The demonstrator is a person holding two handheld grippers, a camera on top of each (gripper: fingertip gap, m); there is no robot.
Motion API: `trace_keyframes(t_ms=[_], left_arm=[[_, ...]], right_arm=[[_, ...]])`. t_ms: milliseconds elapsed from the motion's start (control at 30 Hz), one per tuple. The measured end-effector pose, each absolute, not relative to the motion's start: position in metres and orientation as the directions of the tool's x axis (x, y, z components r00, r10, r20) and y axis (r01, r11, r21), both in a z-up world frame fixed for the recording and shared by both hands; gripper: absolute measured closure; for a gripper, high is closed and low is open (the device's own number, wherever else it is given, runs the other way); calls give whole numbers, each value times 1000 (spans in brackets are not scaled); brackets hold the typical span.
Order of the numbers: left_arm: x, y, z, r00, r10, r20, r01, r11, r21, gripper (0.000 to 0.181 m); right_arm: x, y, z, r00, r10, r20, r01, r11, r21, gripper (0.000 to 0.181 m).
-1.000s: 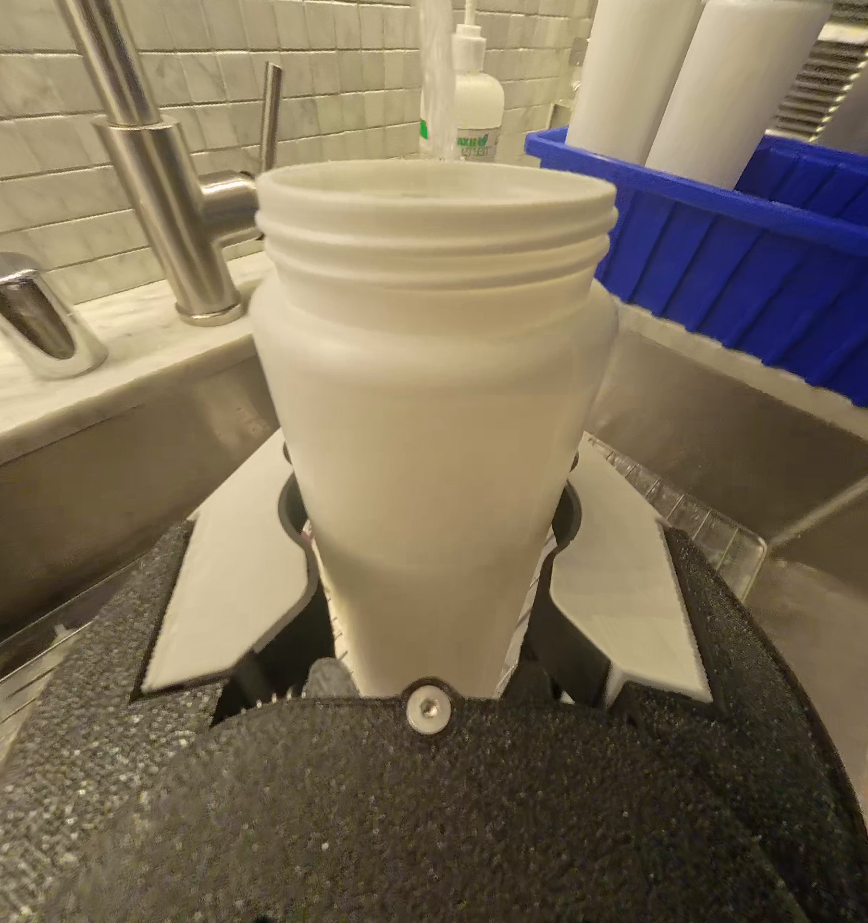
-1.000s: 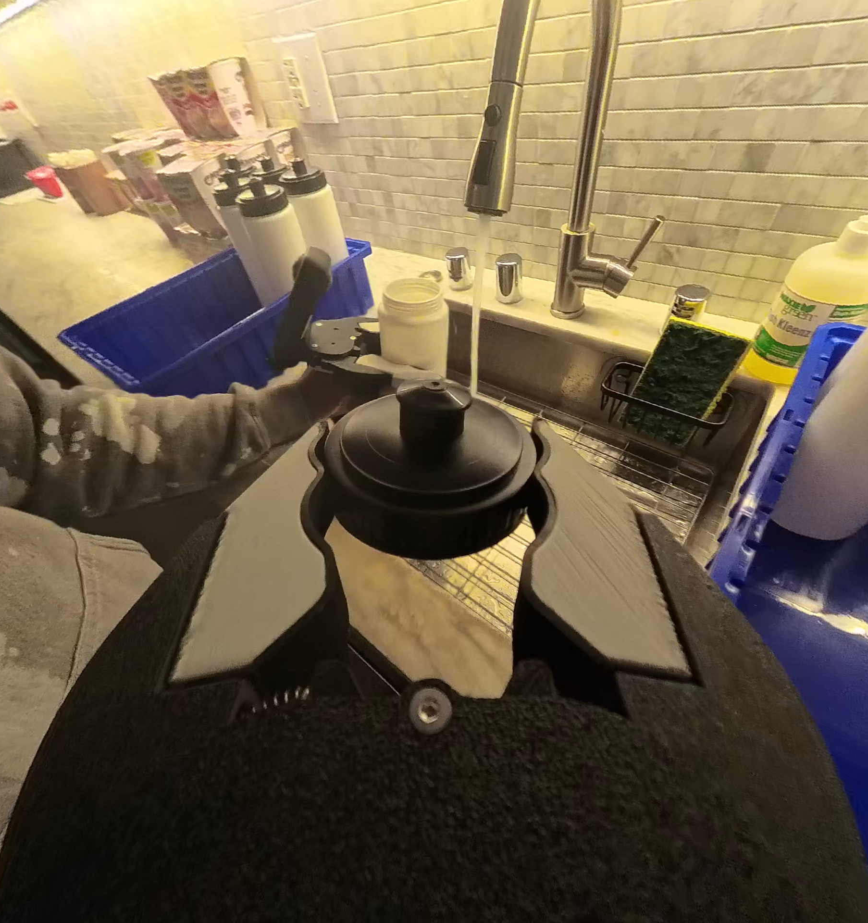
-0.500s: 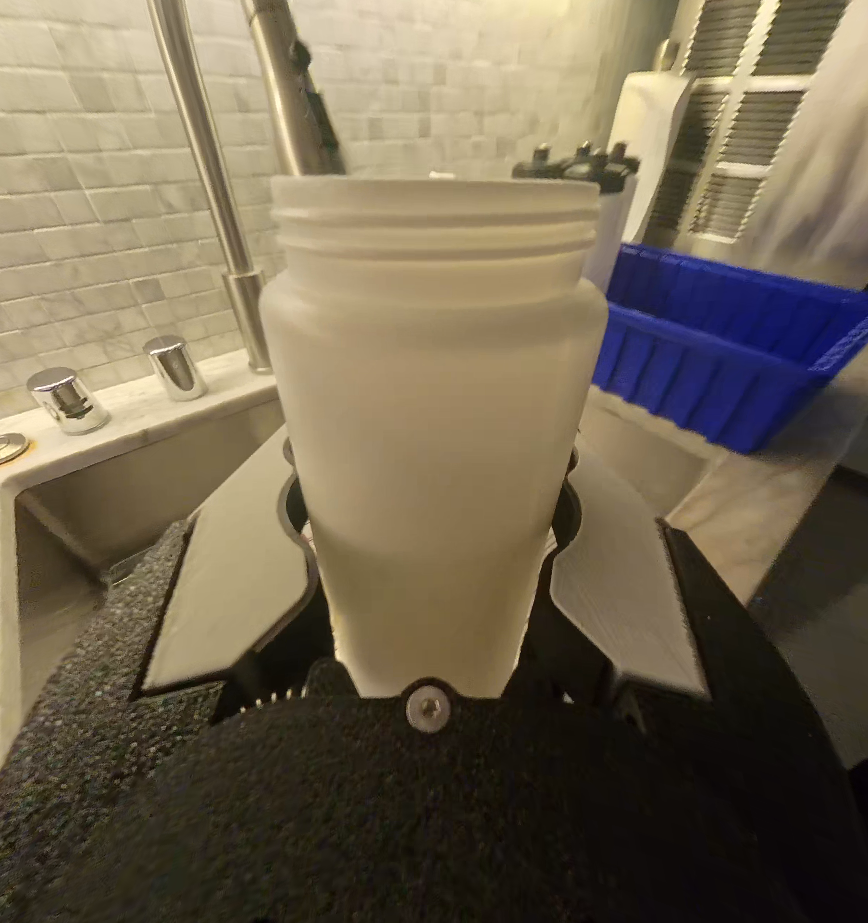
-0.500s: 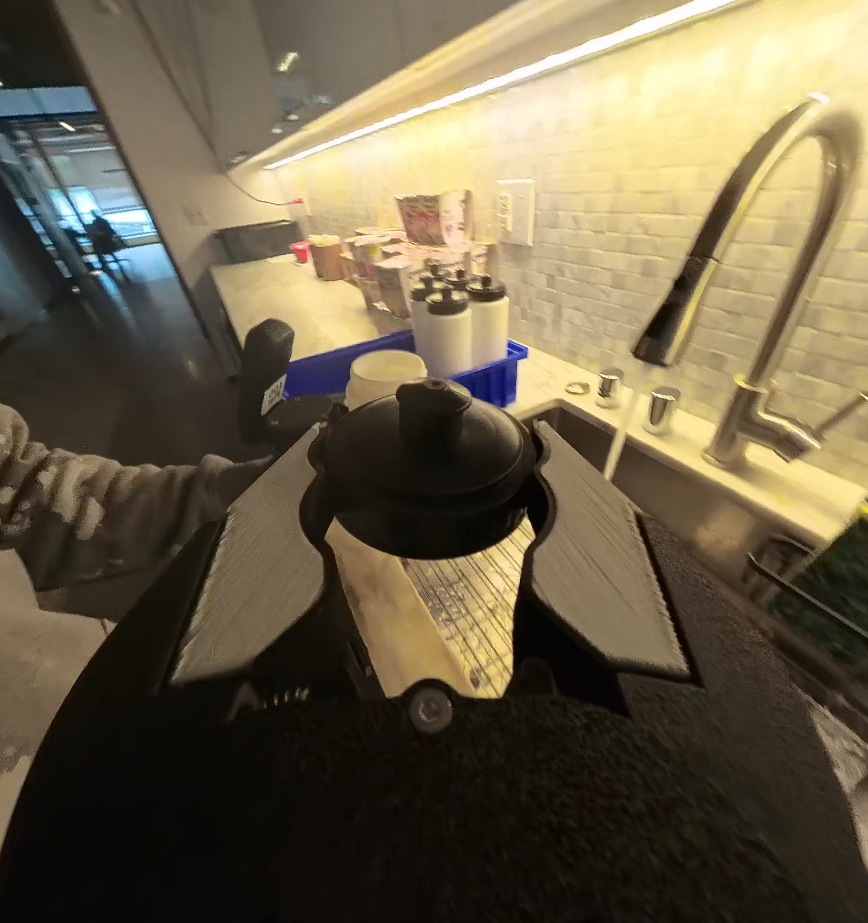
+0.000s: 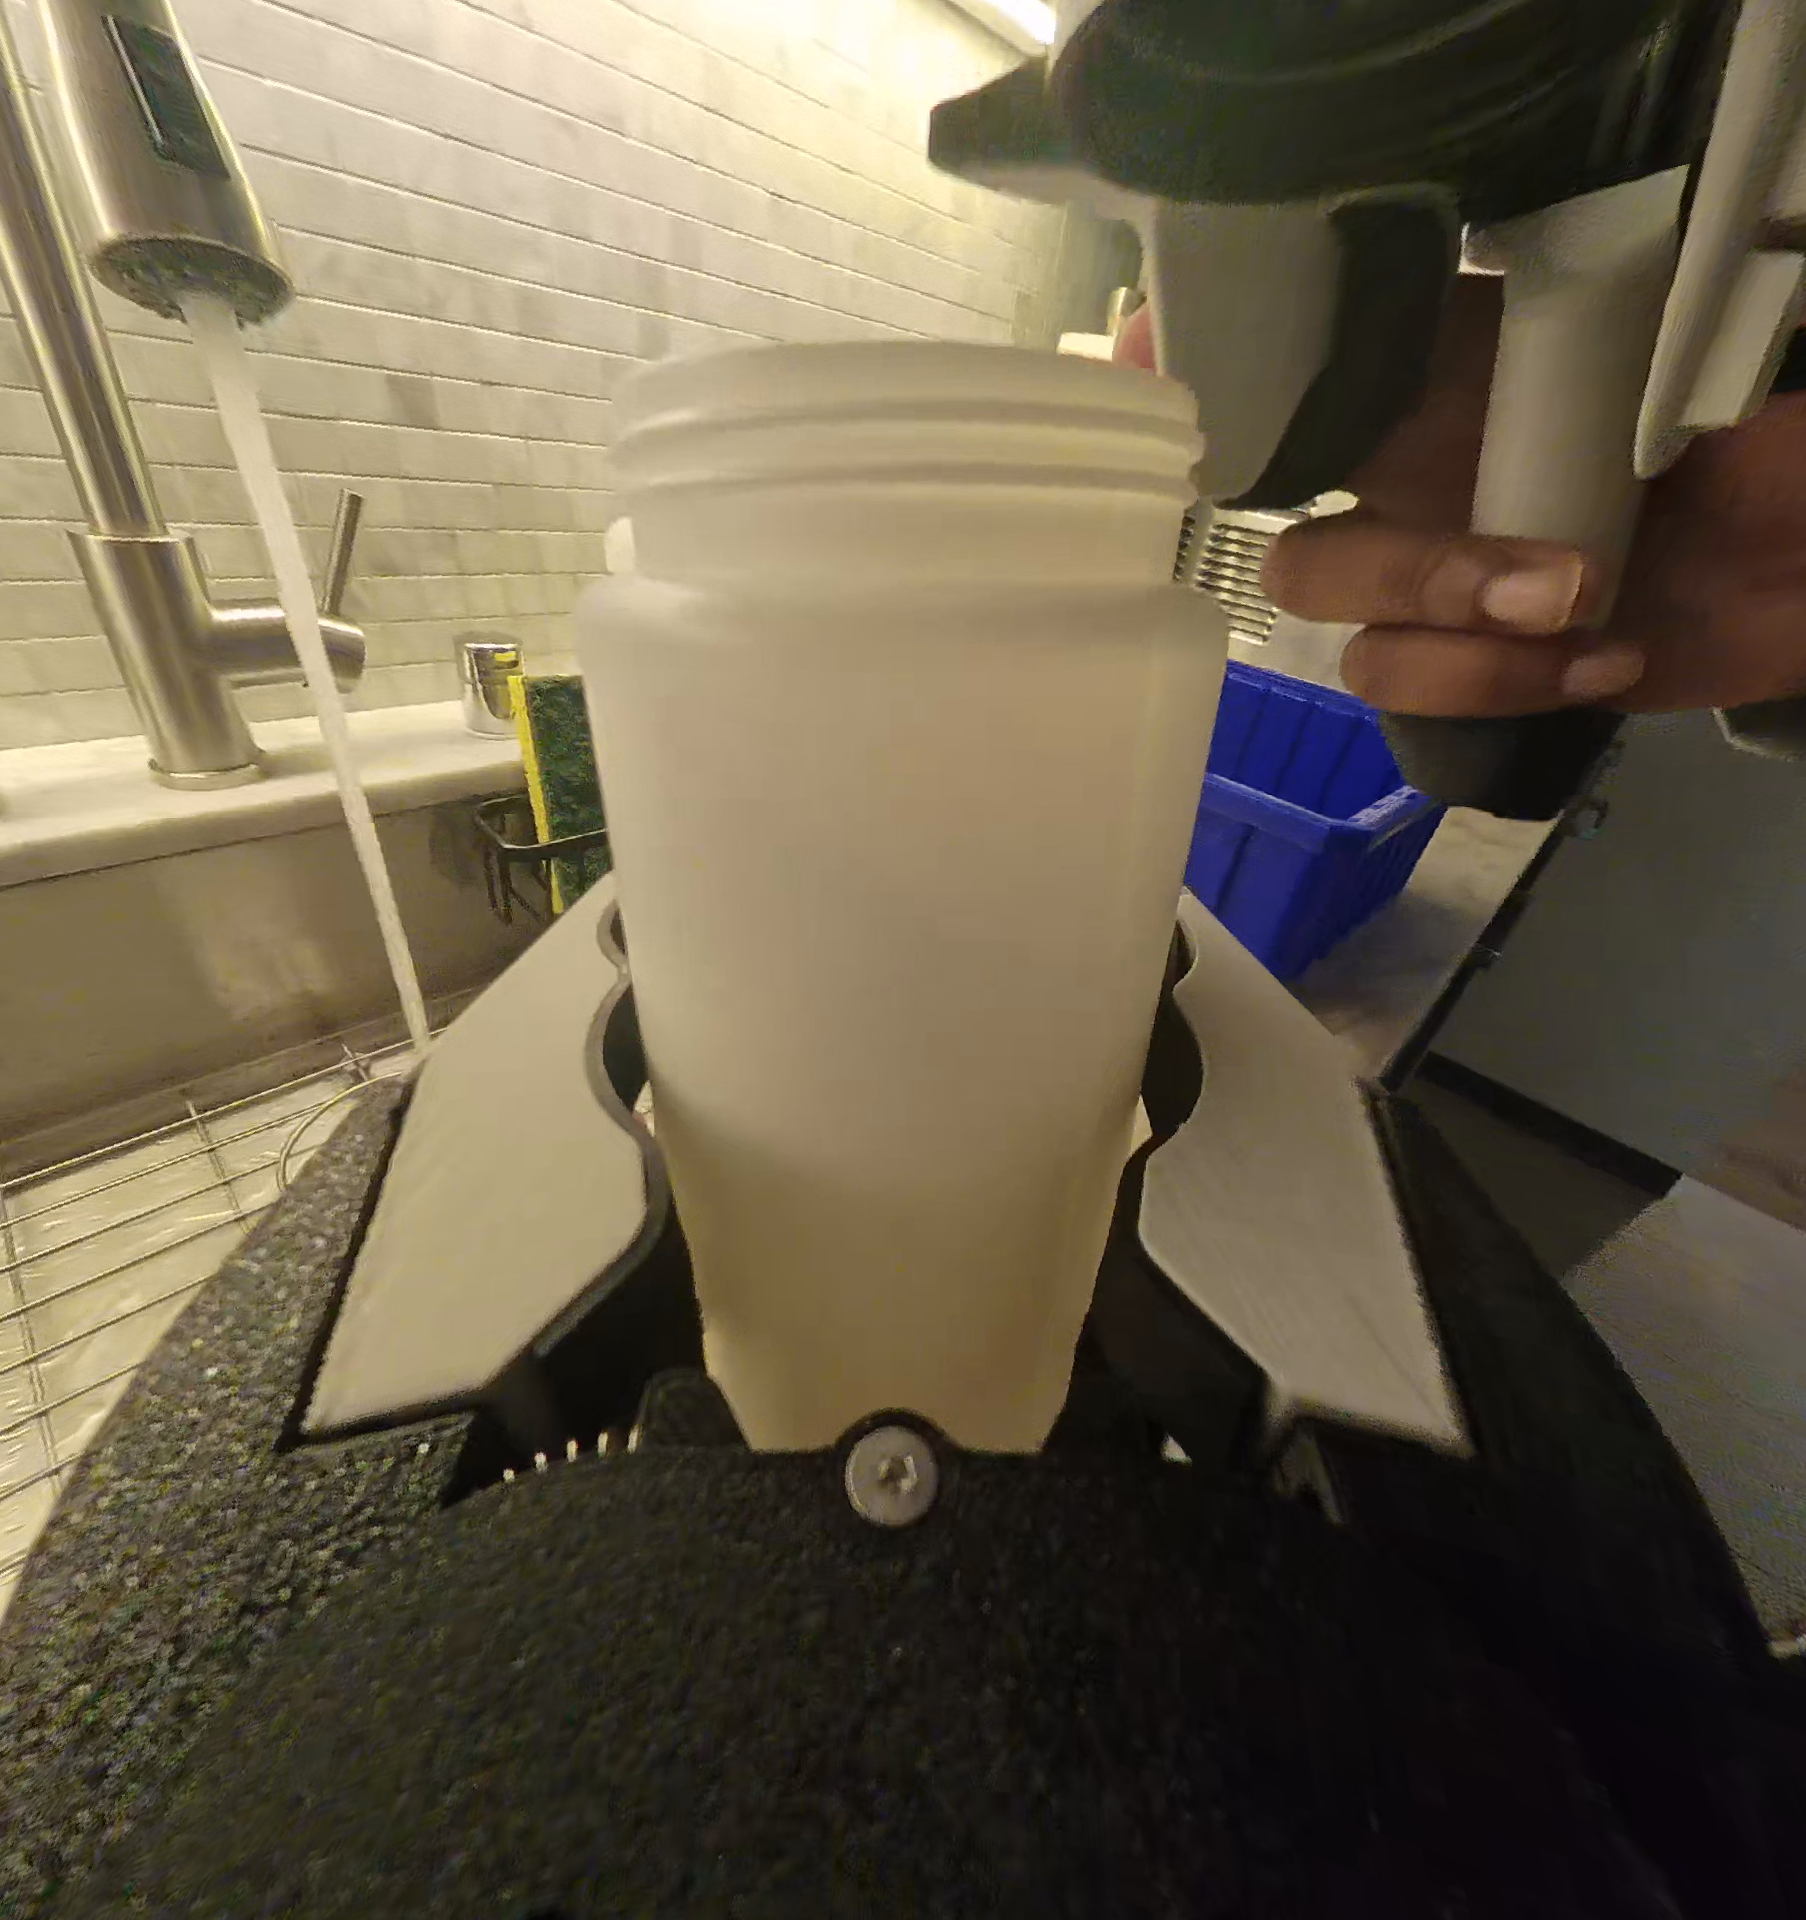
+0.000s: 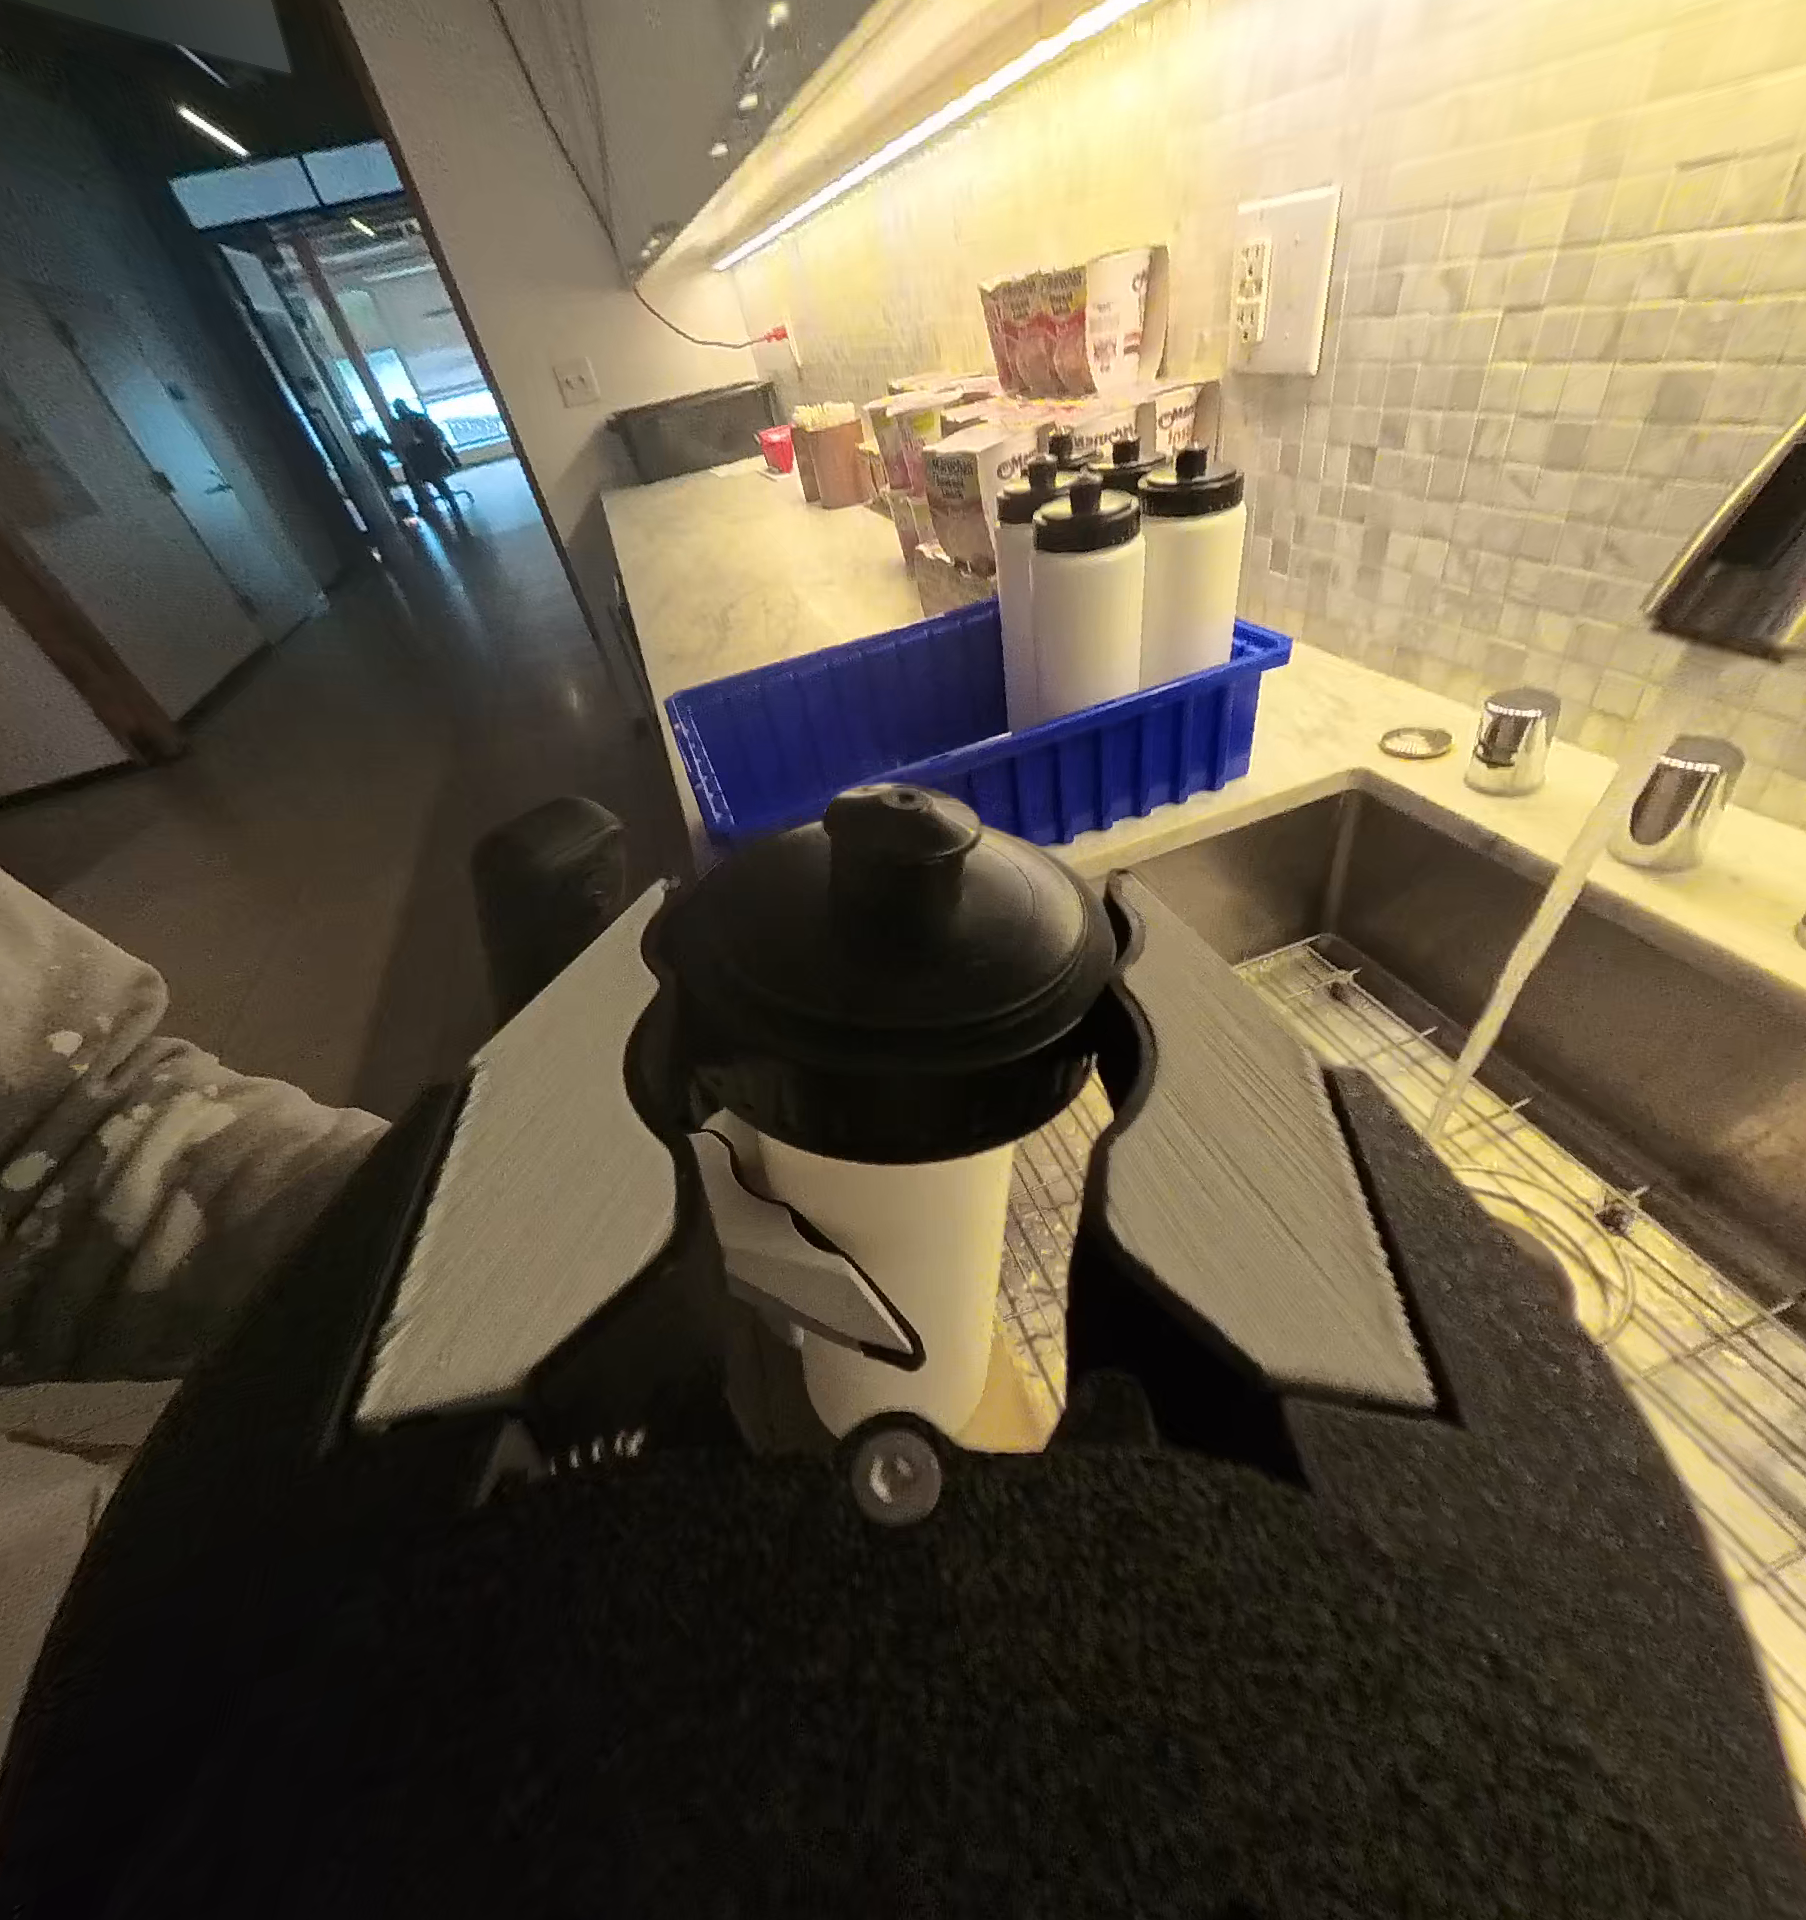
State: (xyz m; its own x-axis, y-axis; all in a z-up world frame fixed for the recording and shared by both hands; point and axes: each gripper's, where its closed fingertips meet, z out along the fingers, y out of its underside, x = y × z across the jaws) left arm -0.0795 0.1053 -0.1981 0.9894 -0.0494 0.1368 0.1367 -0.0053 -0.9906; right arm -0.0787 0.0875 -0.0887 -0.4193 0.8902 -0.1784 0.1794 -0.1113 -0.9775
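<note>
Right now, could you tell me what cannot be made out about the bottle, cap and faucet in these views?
- Inside of the white bottle: left wrist view, its cloudy wall hides it.
- Its base: left wrist view, the left claw covers it.
- Whether the black cap touches the rim: right wrist view, the cap covers the joint.
- Top of the faucet: cut off at both views' edges.

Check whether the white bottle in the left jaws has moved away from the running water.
Yes. The white bottle sat under the water stream a second ago; now the stream falls clear of it, to its left.
</note>
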Motion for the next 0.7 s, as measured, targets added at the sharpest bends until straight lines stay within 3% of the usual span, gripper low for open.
trace_keyframes(t_ms=[300, 700], left_arm=[[-77, 110, -205, 990, -98, 97, 98, 2, -995, 83], [-67, 98, -217, 986, -159, 56, 33, -141, -989, 80]], right_arm=[[-107, 65, -113, -473, 865, -168, 199, -80, -977, 103], [-104, 30, -142, -645, 761, -73, 185, 63, -981, 103]])
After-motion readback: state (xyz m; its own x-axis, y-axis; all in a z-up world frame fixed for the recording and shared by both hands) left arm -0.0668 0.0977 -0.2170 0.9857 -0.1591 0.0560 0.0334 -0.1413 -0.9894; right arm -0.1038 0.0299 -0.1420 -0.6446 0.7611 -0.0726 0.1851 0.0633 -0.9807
